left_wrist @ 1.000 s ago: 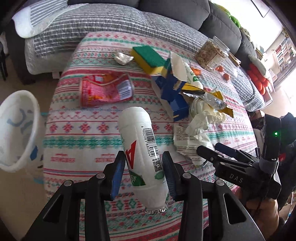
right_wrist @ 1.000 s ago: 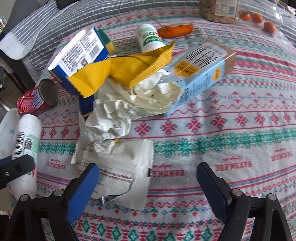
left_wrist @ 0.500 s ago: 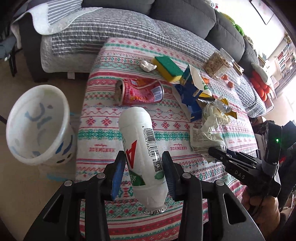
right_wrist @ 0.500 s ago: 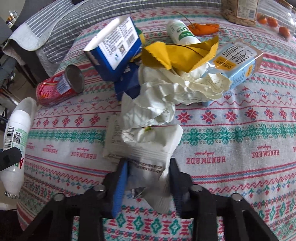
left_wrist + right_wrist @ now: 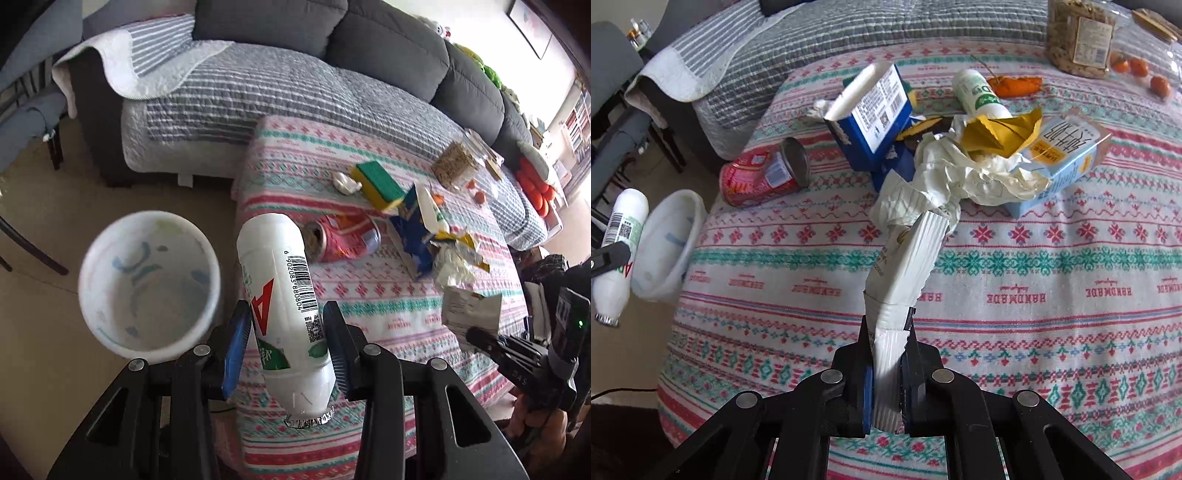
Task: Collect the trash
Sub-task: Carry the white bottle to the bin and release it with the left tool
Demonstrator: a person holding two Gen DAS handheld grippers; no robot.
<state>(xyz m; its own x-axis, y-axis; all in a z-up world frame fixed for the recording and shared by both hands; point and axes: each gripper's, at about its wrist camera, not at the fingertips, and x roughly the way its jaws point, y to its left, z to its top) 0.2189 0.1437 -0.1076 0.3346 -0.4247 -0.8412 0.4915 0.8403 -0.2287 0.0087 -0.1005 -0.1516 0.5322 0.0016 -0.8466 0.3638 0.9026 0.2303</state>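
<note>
The left tongs (image 5: 284, 350) are closed partway on a white plastic bottle with a red letter and a barcode (image 5: 282, 295), which is gripped near its foil-sealed neck between the blue pads and held off the surface, neck toward the camera. A round white plastic bin with blue marks (image 5: 147, 280) is seen on the floor just beside the bottle, at the end of the table covered by a pink, teal and white patterned cloth (image 5: 1034, 295).

The right tongs (image 5: 886, 391) have just been closing and are now clamped tight on a white crinkled snack wrapper (image 5: 905, 273), which is pinched by one end between the pads and stands up from them, raised above the cloth.

Beyond the wrapper, a heap of litter is left on the cloth: crumpled cream paper (image 5: 960, 177) just behind it, a yellow torn packet (image 5: 1001, 133) on top of the paper, and a pale blue drink carton (image 5: 1067, 155) lying beside the paper. An open blue and white cardboard box (image 5: 871, 114) is propped behind the paper, and a red tin can (image 5: 761, 177) is lying on its side near the box, toward the bin. A second small white bottle with a green label (image 5: 979, 92) is lying behind the yellow packet.
</note>
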